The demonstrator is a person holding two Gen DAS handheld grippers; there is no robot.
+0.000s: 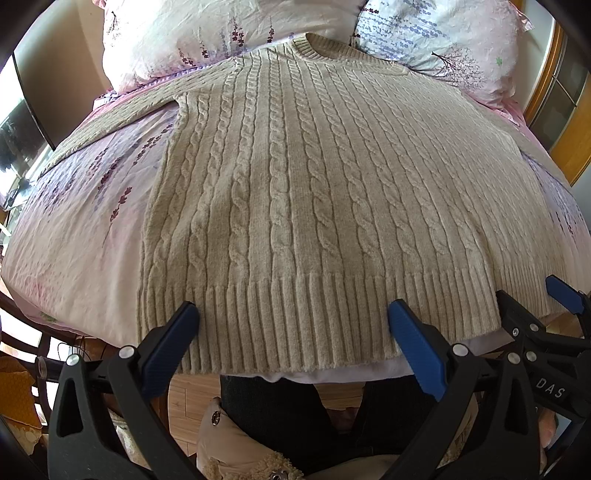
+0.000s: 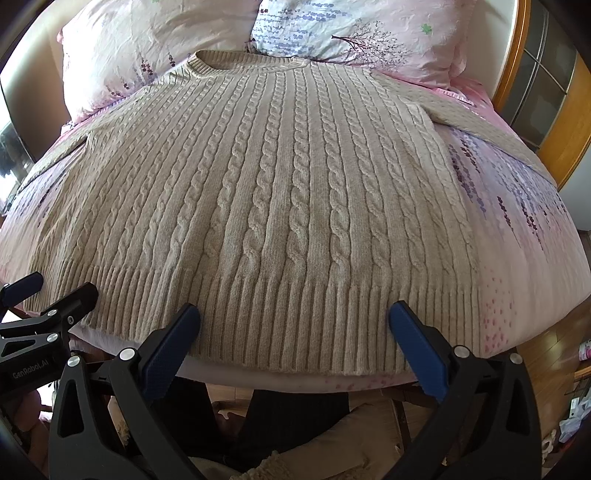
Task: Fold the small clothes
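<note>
A beige cable-knit sweater lies flat, front up, on the floral bedsheet, its collar toward the two pillows and its ribbed hem at the bed's near edge. The left gripper and right gripper hover above that hem, both spread wide, holding nothing.

one cable-knit sweater, frame centre. two pillows: pillow upper left, pillow upper right. two grippers: left gripper, right gripper, four blue fingers total.
</note>
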